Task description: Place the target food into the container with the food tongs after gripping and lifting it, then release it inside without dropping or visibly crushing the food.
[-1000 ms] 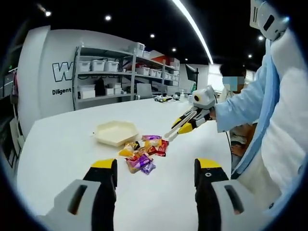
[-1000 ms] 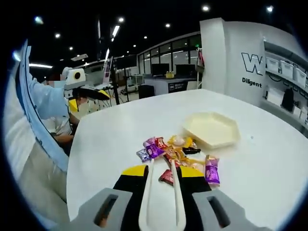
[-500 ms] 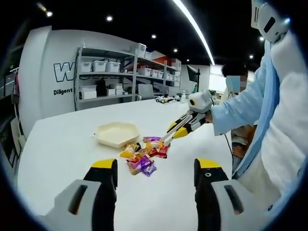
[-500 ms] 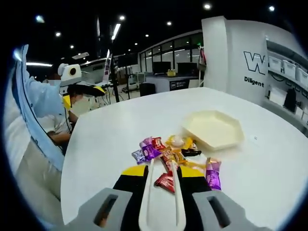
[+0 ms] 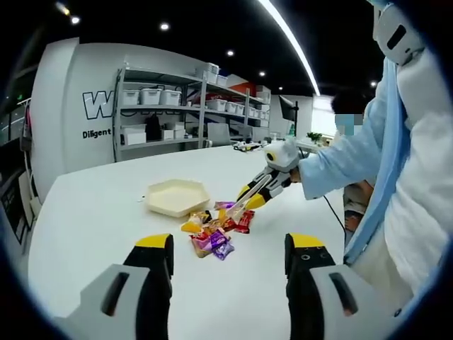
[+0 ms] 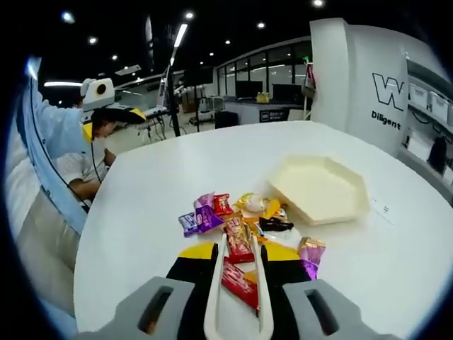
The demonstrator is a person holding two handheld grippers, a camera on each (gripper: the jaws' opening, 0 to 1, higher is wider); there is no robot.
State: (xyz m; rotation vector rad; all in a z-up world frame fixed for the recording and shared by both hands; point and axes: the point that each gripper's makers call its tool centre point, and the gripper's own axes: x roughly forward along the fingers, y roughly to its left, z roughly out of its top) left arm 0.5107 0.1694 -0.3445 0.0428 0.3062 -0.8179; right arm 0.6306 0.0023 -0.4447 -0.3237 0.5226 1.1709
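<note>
A pile of wrapped candies [image 6: 237, 216] lies on the white table [image 6: 141, 212], beside an empty cream hexagonal tray [image 6: 322, 191]. My right gripper [image 6: 238, 252] is shut on white food tongs [image 6: 215, 290], whose two arms straddle a red candy [image 6: 239, 283] at the pile's near edge. I cannot tell whether the tongs are pinching it. In the left gripper view the right gripper [image 5: 256, 193] comes in from the right, and the tongs [image 5: 237, 207] dip into the candies [image 5: 212, 230] next to the tray [image 5: 177, 196]. My left gripper [image 5: 228, 248] stands open, short of the pile, holding nothing.
A person in a light blue sleeve [image 5: 340, 166] stands at the table's right edge. Shelves with white bins [image 5: 184, 106] line the back wall. Bare tabletop [image 5: 92, 212] stretches left of the tray. The left gripper [image 6: 106, 99] shows far off at the upper left.
The right gripper has carried the tongs forward and down into the candy pile, and a red candy now sits between the tong arms. The left gripper stays open and nearly still.
</note>
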